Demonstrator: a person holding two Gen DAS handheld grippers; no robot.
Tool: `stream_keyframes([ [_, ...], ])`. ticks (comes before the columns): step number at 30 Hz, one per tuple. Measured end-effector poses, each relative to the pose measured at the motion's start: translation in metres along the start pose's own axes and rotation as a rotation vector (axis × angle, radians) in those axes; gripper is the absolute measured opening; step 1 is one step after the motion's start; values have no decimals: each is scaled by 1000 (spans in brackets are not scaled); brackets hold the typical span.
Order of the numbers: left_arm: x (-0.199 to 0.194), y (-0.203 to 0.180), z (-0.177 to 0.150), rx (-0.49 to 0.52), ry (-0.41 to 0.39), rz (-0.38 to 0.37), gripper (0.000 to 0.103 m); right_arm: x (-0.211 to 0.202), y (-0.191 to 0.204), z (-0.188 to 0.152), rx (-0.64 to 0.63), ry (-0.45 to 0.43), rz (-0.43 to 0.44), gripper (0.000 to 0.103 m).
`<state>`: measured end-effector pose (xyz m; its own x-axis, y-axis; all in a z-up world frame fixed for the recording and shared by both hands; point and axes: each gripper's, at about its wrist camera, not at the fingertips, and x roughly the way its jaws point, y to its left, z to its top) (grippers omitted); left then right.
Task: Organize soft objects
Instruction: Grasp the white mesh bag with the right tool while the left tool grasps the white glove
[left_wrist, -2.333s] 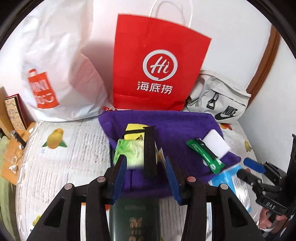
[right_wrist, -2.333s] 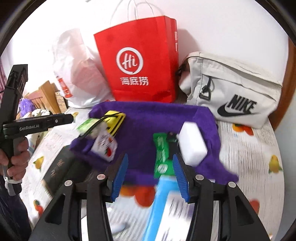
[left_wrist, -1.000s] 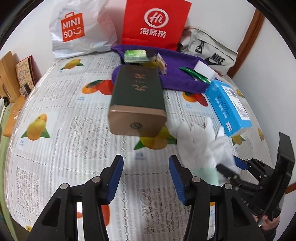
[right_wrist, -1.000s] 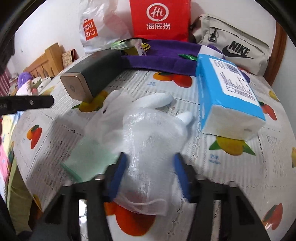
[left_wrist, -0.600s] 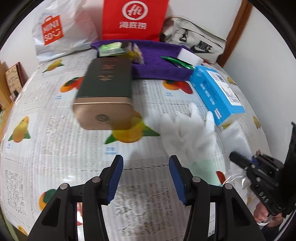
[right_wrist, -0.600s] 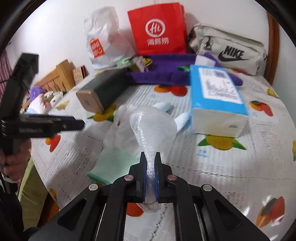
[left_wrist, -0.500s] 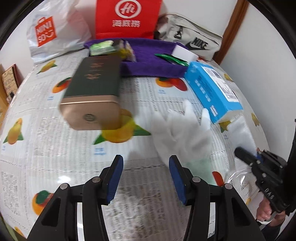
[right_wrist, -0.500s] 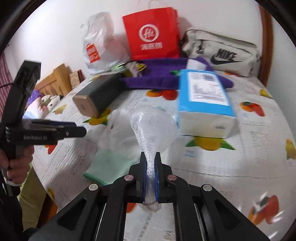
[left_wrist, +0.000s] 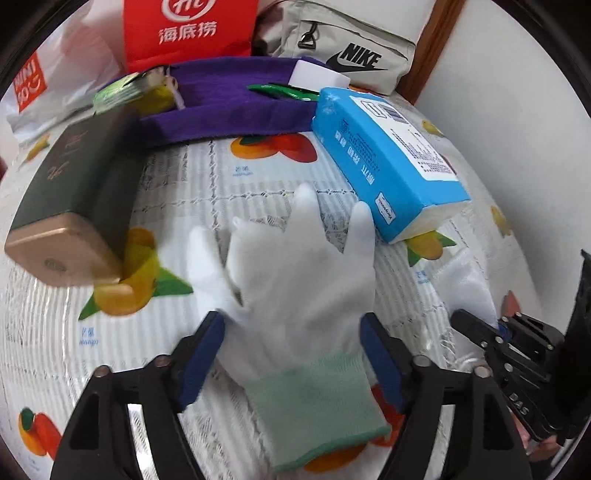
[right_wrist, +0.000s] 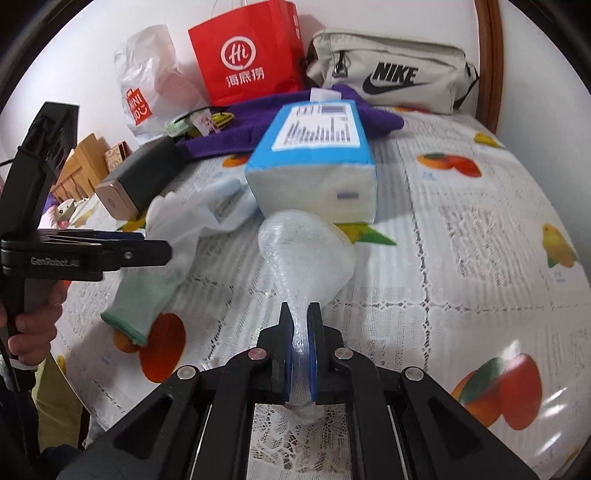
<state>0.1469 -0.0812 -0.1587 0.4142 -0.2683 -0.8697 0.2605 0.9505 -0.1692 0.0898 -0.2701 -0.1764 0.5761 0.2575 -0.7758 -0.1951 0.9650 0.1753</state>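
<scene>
The left gripper (left_wrist: 291, 354) stands wide, its jaws having just been opening, with the white glove (left_wrist: 299, 280) lying between the blue pads on the fruit-print tablecloth (right_wrist: 461, 266); the pads do not seem to press on it yet. The right gripper (right_wrist: 300, 354) is pinched tight on the neck of a clear mesh sleeve (right_wrist: 306, 251), which balloons out above the jaws, just in front of the blue tissue pack (right_wrist: 314, 158).

Risks, as I judge them: the glove is limp and flat, so the left pads could close on the tablecloth lace as well and drag it, or catch only the green cuff (left_wrist: 317, 402) and let the fingers trail against the tissue pack. The mesh sleeve is held by a thin bunch; a quick swing might slip it free. The two grippers are near each other and could knock together.

Readable writing: "Hi" with Chinese characters on the red paper bag (right_wrist: 251, 55), "MINISO" on the white plastic bag (right_wrist: 147, 85), "NIKE" on the grey pouch (right_wrist: 391, 74), and "GenRobot.AI" on the left gripper's side. The dark box (left_wrist: 74, 184) carries gold script I cannot read.
</scene>
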Motion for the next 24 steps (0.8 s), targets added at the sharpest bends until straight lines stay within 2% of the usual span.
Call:
stream_keyframes([
  [1,2,-3,0,10,-5,14,81,1,-1,0,5,-4,8,7],
  [3,8,-10,2,40,-2,49,90,2,-3,2,15,-7,21,7],
  [6,17,-22,4,110,17,136,97,4,-3,3,16,-13,28,7],
  [11,17,-21,3,97,2,133,98,5,-3,2,16,-22,32,7],
  [13,14,-20,0,95,-15,135,94,5,-4,3,20,-22,34,7],
  [16,9,-16,-2,84,-35,136,77,6,-3,3,22,-22,27,7],
  [18,5,-12,-2,75,-45,134,60,6,-1,4,16,-20,16,7],
  [19,3,-10,-3,72,-49,133,55,6,0,4,15,-20,10,7],
  [21,0,-4,-4,63,-58,128,40,6,1,3,17,-22,3,7],
  [24,-4,8,-6,30,-62,107,24,6,0,2,42,-30,1,7],
])
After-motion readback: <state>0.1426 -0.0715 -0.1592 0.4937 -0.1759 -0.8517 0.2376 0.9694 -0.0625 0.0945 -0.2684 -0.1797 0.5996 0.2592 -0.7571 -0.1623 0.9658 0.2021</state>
